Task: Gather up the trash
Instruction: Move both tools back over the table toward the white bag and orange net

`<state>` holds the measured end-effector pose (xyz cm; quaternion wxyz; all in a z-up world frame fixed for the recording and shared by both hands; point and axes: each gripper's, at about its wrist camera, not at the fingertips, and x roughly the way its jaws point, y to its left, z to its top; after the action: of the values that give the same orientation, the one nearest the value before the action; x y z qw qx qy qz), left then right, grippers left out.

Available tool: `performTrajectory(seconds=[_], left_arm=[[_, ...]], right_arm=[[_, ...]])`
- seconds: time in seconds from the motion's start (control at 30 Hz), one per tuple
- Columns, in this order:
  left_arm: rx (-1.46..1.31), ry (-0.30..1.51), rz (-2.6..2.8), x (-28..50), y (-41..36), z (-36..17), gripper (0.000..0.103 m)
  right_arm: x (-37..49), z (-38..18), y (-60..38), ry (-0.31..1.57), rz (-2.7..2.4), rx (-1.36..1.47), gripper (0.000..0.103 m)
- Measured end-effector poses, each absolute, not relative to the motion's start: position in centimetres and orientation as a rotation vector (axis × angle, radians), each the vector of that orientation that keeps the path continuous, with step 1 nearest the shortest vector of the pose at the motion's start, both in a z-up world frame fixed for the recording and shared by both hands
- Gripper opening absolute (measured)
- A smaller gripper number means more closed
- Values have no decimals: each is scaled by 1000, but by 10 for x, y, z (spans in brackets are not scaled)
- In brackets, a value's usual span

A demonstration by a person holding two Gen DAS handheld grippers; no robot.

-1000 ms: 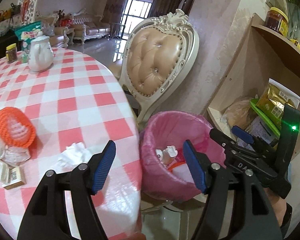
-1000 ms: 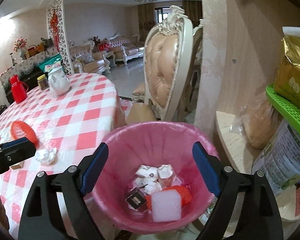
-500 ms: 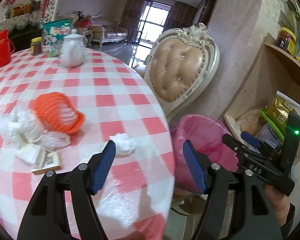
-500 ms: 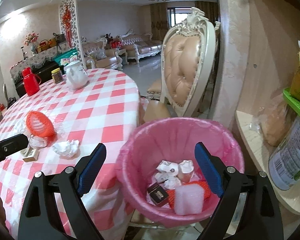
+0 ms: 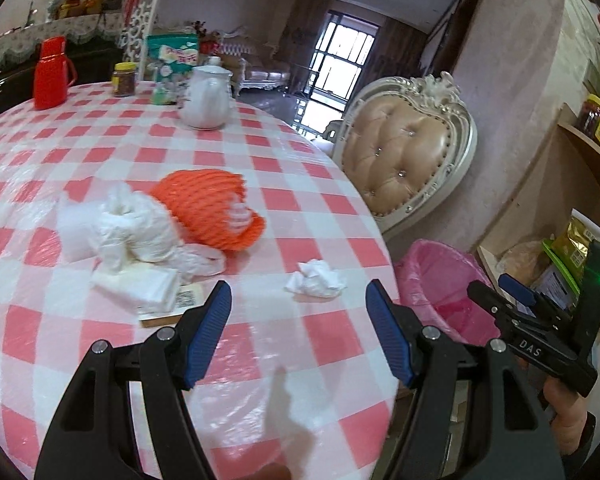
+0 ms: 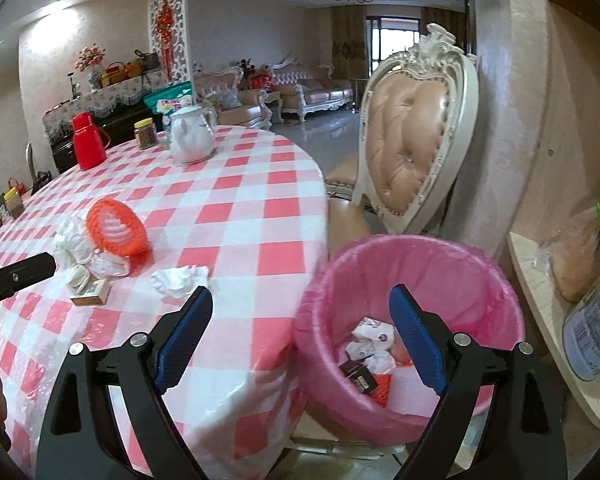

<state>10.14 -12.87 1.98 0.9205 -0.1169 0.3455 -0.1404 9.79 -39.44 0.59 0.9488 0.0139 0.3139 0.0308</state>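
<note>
A crumpled white tissue (image 5: 316,279) lies on the red-checked table (image 5: 260,344), just beyond my open, empty left gripper (image 5: 298,300). Further left sit an orange foam net (image 5: 212,210), white plastic wrappers (image 5: 132,228) and a small card box (image 5: 180,304). The pink-lined bin (image 6: 412,320) stands off the table's right edge and holds wrappers, a dark box and orange net. My right gripper (image 6: 300,308) hangs open and empty over the gap between table and bin; it also shows at the right of the left wrist view (image 5: 512,292). The tissue (image 6: 180,278) lies just past its left finger.
A white teapot (image 5: 206,98), a red flask (image 5: 52,74), a jar (image 5: 124,79) and a green packet (image 5: 172,68) stand at the table's far side. A padded chair (image 5: 404,156) is behind the bin. Wooden shelves (image 6: 548,296) with food packets are on the right.
Both grippers have swung left, away from the bin and over the table. The tissue and trash pile now lie ahead of the left gripper. Both stayed open and empty.
</note>
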Motion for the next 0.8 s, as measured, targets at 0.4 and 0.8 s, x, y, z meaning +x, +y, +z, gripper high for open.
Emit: performTrajectory(seconds=[0.4, 0.8], left_arm=[[-286, 710, -194, 93, -79, 14, 69], [-316, 735, -144, 95, -53, -1, 70]], right_arm=[[99, 2, -367, 652, 115, 5, 84], [106, -5, -346, 678, 167, -4, 84]])
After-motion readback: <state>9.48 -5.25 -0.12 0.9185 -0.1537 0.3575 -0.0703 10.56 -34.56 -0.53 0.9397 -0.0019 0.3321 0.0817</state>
